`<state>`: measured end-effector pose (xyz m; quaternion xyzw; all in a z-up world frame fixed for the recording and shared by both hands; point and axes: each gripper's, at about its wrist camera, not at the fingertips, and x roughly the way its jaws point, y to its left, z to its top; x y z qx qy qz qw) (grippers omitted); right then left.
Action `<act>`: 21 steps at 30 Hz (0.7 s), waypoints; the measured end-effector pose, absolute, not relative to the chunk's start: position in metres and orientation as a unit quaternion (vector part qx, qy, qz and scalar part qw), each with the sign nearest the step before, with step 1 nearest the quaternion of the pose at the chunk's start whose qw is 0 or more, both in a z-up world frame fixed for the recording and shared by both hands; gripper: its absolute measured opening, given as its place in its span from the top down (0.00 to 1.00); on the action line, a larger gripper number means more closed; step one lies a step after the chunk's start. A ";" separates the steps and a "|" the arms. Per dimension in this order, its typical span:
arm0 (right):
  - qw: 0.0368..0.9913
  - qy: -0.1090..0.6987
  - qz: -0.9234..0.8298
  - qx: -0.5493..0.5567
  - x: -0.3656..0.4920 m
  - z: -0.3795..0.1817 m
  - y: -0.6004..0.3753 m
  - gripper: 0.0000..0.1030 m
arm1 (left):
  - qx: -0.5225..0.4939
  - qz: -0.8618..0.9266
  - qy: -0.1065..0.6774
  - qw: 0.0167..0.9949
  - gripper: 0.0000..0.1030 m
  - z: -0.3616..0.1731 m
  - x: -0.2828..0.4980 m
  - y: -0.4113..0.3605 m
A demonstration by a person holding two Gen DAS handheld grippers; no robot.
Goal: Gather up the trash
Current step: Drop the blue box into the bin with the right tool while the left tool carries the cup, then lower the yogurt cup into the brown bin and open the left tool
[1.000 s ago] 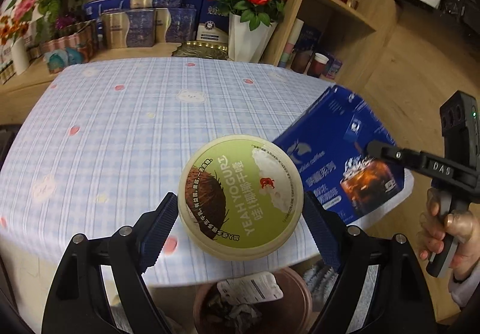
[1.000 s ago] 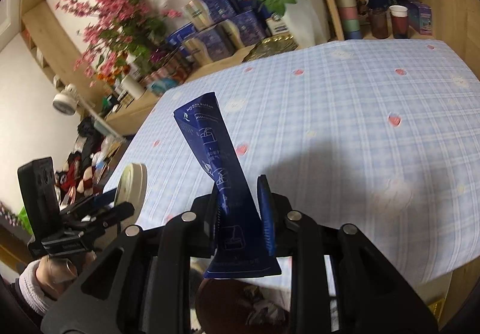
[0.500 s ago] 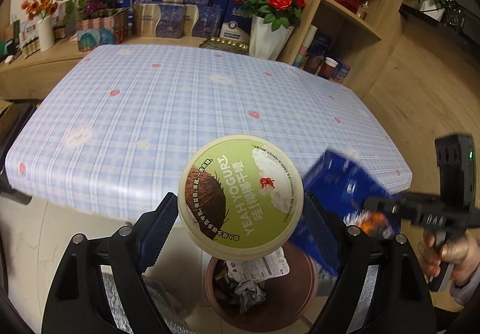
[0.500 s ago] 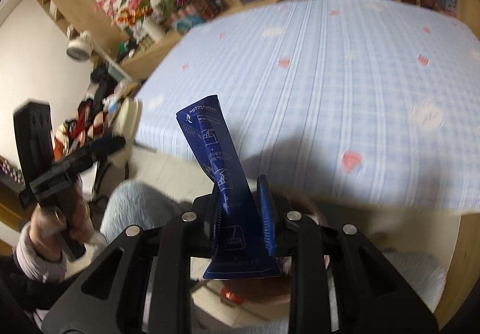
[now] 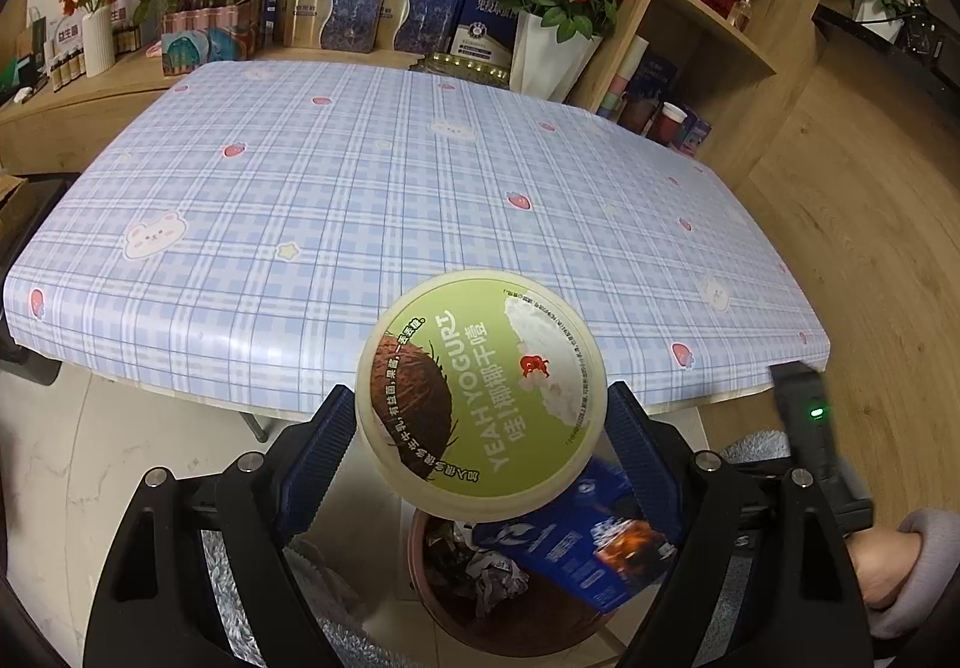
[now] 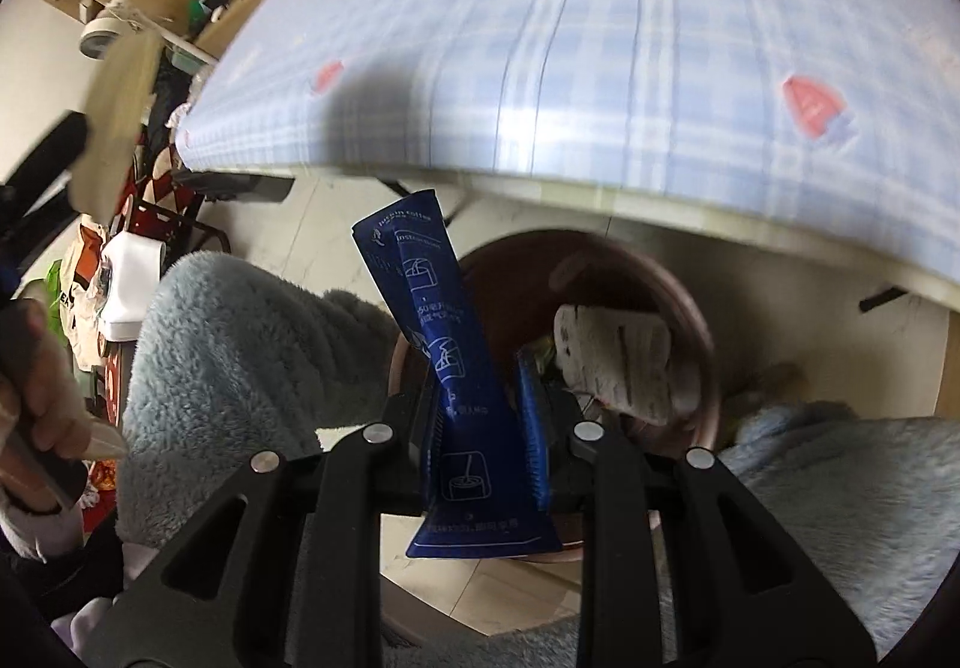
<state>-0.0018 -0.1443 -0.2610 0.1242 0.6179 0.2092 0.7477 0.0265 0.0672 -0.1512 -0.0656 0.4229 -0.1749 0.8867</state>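
Note:
My left gripper [image 5: 480, 428] is shut on a round green-lidded yogurt tub [image 5: 480, 398], held just off the table's near edge and above a brown trash bin [image 5: 423, 560]. A flat blue coffee box [image 6: 438, 320] stands upright between the pads of my right gripper [image 6: 480, 398], which is shut on it and tilted down over the bin [image 6: 690, 308]. In the left wrist view the blue box [image 5: 582, 554] hangs over the bin's right side. Crumpled paper [image 5: 480, 572] and a white wrapper [image 6: 612, 362] lie inside the bin.
The table with a blue plaid cloth [image 5: 360, 200] stretches ahead, its near edge above the bin. A person's fuzzy blue-clad knees [image 6: 240, 356] flank the bin. Boxes, a rose vase [image 5: 549, 50] and wooden shelves [image 5: 720, 38] stand behind the table.
The right gripper has dropped from over the tablecloth to just above the bin, carrying the blue box and tipping downward. The left gripper pulled back off the table edge with the tub.

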 end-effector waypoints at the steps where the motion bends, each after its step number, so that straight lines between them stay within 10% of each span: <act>1: 0.743 0.624 0.209 0.126 0.000 -0.265 -0.142 0.72 | -0.065 -0.175 0.425 0.886 0.21 -0.153 0.027 0.067; 12: 0.824 0.526 0.180 0.106 -0.001 -0.221 -0.160 0.13 | -0.065 -0.178 0.435 0.880 0.21 -0.161 0.032 0.061; 21: 0.924 0.368 0.076 0.068 -0.020 -0.181 -0.200 0.06 | -0.049 -0.200 0.453 0.867 0.21 -0.178 0.029 0.035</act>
